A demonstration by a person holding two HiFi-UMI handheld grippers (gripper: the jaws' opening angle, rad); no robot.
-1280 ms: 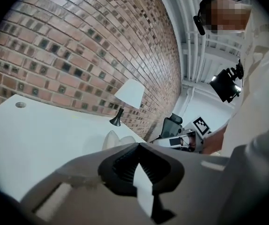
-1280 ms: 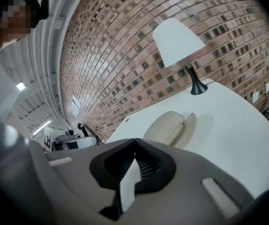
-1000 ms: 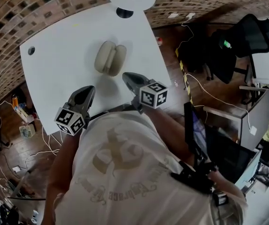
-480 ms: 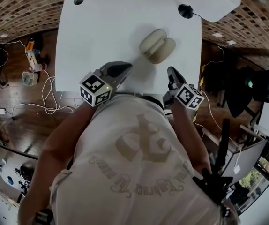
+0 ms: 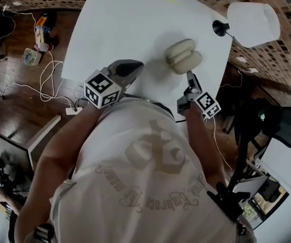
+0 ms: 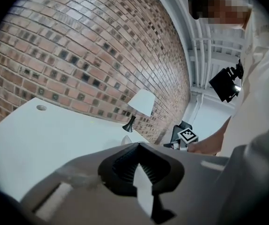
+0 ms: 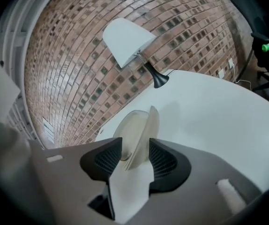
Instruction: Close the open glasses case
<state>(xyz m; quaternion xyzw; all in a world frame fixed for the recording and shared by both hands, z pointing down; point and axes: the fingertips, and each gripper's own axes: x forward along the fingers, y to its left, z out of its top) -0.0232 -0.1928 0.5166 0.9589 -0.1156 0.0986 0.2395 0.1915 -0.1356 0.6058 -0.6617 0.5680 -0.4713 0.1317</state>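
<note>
**Right gripper lines up on the open case**

Since a second ago the right gripper (image 5: 190, 78) has come in toward the glasses case (image 5: 183, 56), and its jaws, which were together then, are opening now. The left gripper (image 5: 134, 66) has shifted along the near edge as well. The head camera has swung, so the table (image 5: 125, 24) lies at a new angle.

The case rests on the table at about 1 o'clock from the middle of the head view, with its two beige halves spread apart, so it is not yet closed. The lamp (image 5: 253, 23) stands at the case's 2 o'clock, well apart from it.

The right gripper's tip is just beside the case, at its 5 o'clock. In the right gripper view the case (image 7: 132, 125) lines up with the gap between the widening pads, one half seen edge-on. The pads do not press on it, so nothing is held. I judge the jaws are spreading here to take or push that raised half and fold it onto the other.

The left gripper waits at the case's 8 o'clock, near but not touching. Its jaws (image 6: 138, 146) are closed on nothing. It is probably kept there to steady the case if it slides.

Only a pale inner face of the case shows. No glasses can be made out, and I cannot tell whether it is empty.
</note>
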